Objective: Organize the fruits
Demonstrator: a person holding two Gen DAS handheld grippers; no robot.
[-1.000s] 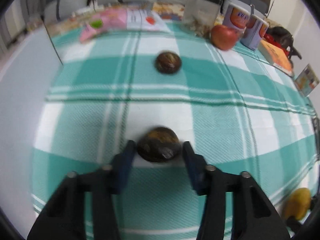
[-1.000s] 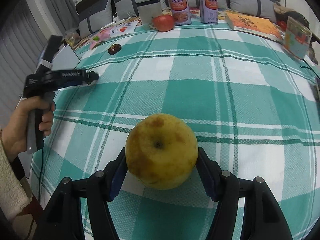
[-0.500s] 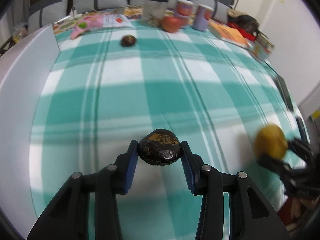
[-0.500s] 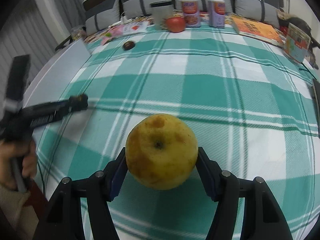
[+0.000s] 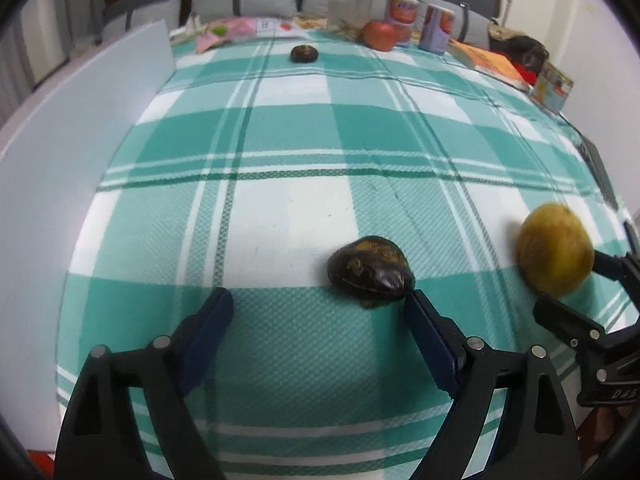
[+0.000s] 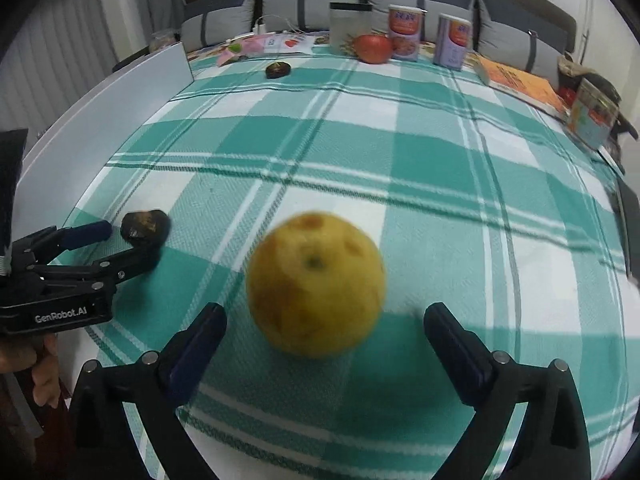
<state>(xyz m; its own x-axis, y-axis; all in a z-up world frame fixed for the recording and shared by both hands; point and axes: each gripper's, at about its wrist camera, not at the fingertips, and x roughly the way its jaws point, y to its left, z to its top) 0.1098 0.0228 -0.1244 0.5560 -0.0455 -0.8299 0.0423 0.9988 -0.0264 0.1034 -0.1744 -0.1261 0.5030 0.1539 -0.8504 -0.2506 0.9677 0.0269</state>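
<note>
At the near edge of the worktop (image 5: 280, 128), both claws stand wide, nothing gripped: the left claw (image 5: 318, 316) beside the dark fruit (image 5: 370, 270), the right claw (image 6: 324, 332) around the yellow fruit (image 6: 316, 284). Placing looks finished; next, probably fetch the far dark fruit (image 6: 277, 69) and red fruit (image 6: 374, 48).

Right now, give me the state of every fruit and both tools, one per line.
Left tool: open, holding nothing.
Right tool: open, holding nothing.
Near dark fruit: released, on the cloth by the left tool's right finger.
Yellow fruit: free between the open fingers, blurred.
Far dark fruit: resting on the cloth.
Red fruit: resting beside the cans.
</note>
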